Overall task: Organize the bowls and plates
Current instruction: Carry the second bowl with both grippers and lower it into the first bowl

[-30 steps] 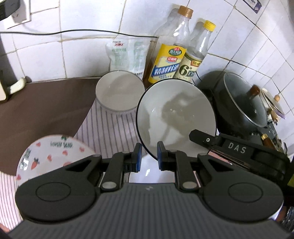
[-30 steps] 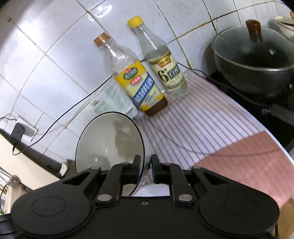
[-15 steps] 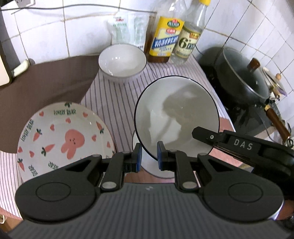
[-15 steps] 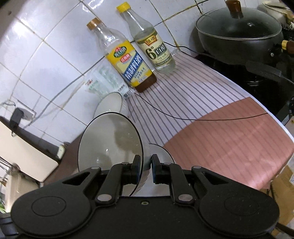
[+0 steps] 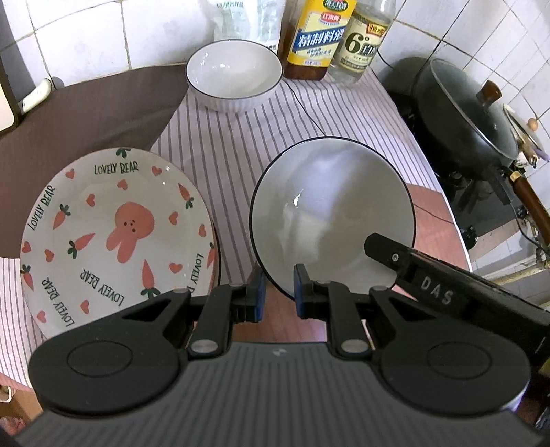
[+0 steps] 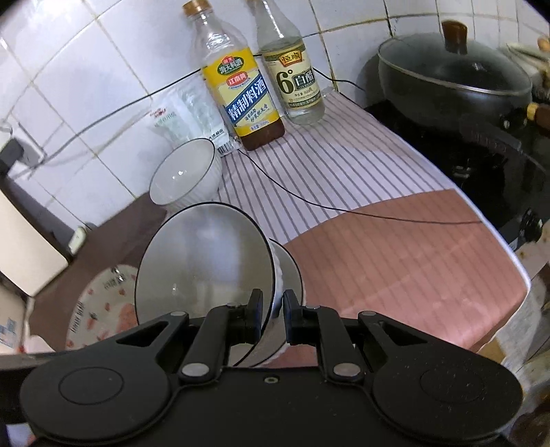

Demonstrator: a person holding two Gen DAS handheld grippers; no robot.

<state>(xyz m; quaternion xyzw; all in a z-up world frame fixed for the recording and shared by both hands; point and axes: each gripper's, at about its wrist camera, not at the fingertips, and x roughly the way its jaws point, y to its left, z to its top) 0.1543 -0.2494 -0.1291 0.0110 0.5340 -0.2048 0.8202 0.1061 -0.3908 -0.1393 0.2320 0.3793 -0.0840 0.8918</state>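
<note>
My right gripper [image 6: 273, 314] is shut on the rim of a white bowl with a black rim [image 6: 206, 271], held tilted above a second white dish [image 6: 292, 268] beneath it. In the left wrist view the same held bowl [image 5: 330, 213] hangs low over the striped cloth, with the right gripper's arm at its lower right. My left gripper [image 5: 277, 292] is slightly open with nothing between its fingers, just in front of the bowl's near rim. A rabbit-and-carrot plate [image 5: 113, 233] lies to the left. A smaller white bowl [image 5: 233, 74] sits near the wall.
Two bottles [image 5: 316, 37] and a plastic bag [image 5: 240, 20] stand against the tiled wall. A black lidded pot [image 5: 464, 110] sits on the stove at right. A thin black cable [image 6: 343, 206] crosses the striped cloth. A brown mat [image 5: 86, 113] lies at left.
Both grippers have pulled back and down from the wall. The held bowl has come down toward the cloth and the dish below it. The rabbit plate has come fully into view.
</note>
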